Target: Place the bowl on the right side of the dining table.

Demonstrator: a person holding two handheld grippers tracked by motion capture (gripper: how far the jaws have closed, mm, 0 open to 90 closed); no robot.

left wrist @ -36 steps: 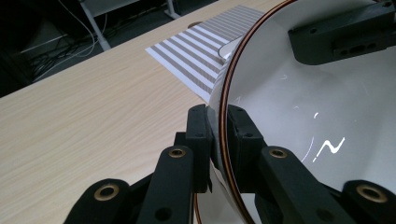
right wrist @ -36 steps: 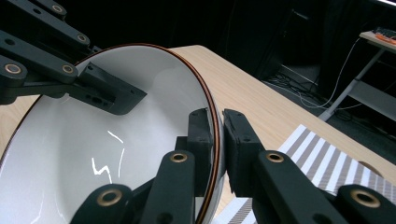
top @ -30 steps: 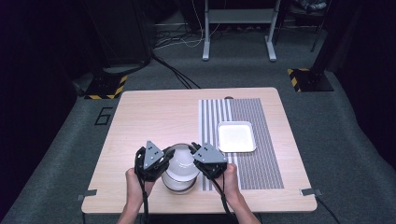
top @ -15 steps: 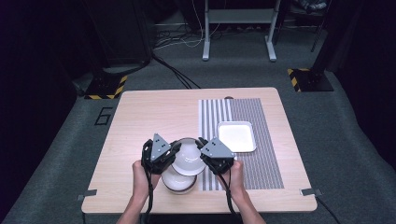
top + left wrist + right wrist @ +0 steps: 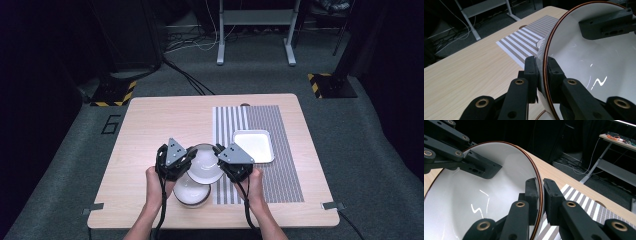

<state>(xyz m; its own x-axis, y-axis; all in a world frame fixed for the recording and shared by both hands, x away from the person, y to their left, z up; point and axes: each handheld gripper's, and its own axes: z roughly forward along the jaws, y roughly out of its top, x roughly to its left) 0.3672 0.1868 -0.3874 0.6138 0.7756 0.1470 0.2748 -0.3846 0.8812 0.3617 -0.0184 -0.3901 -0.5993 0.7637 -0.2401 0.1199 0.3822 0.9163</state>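
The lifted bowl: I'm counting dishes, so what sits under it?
Under the lifted bowl, gripped at opposite rims by the left gripper and right gripper, a second white bowl sits on the table. Its far rim is covered.

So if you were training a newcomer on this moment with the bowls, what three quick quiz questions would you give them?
1. True or false: the left gripper and right gripper both clamp the rim of the upper bowl.
2. What lies below the upper bowl? A) a second bowl B) a cup C) a fork
3. Fill in: the white square tray rests on the ______ mat.

Key: 1 true; 2 A; 3 striped.
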